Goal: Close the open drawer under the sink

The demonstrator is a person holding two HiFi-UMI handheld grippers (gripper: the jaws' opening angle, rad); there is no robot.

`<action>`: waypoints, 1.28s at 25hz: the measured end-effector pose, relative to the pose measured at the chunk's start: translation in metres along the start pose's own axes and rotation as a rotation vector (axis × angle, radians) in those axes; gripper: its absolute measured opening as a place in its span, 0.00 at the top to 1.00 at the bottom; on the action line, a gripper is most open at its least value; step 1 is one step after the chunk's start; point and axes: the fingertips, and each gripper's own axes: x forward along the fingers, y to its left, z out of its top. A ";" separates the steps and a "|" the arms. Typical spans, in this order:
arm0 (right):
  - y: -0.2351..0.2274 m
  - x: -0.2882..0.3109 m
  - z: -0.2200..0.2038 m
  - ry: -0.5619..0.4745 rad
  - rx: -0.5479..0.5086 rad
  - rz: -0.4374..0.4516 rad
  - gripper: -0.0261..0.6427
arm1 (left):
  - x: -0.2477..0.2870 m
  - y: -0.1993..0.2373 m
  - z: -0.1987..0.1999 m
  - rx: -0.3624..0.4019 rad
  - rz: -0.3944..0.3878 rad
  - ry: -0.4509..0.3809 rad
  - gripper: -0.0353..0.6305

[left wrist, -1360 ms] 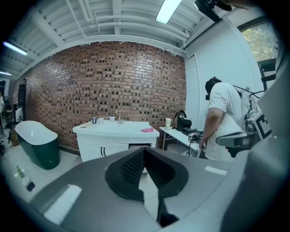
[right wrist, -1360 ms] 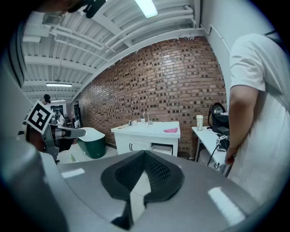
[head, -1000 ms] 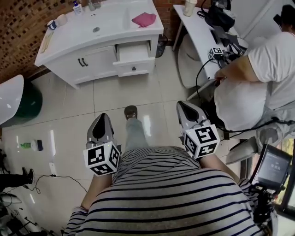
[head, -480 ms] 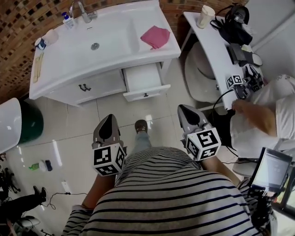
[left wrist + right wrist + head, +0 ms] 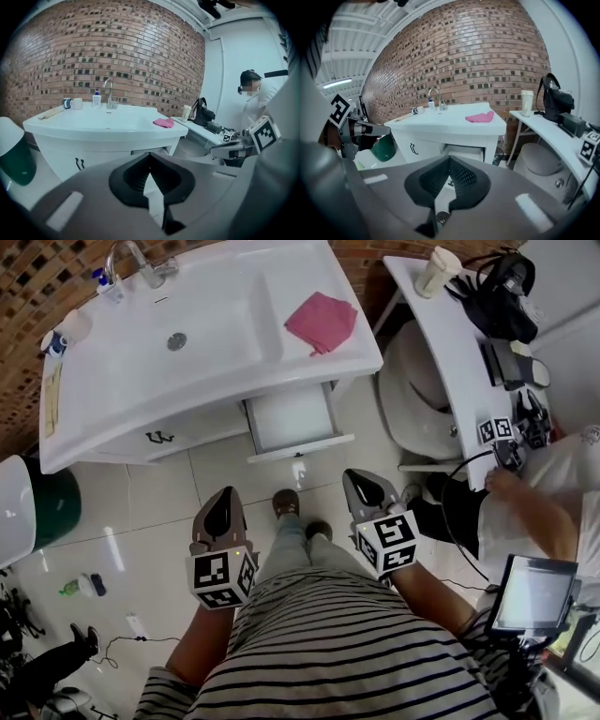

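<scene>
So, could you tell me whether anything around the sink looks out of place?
Yes: the drawer under the sink stands pulled out, while the cabinet doors beside it are shut. A pink cloth lies crumpled on the counter.

No word or number can be read; only square coded markers are seen, on the left cube (image 5: 223,579), the right cube (image 5: 387,544) and a small cube (image 5: 494,430).

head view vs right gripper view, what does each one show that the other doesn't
Only the head view: the sink's drain and a screen at lower right. Only the right gripper view: the ceiling with its light strip, and the right gripper seen head-on, jaws together and empty. Both: the open drawer, pink cloth, faucet, cup and black bag.
</scene>
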 end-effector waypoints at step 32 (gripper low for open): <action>-0.069 0.206 -0.108 0.003 -0.042 -0.054 0.96 | 0.115 0.049 -0.099 -0.059 0.093 0.088 0.93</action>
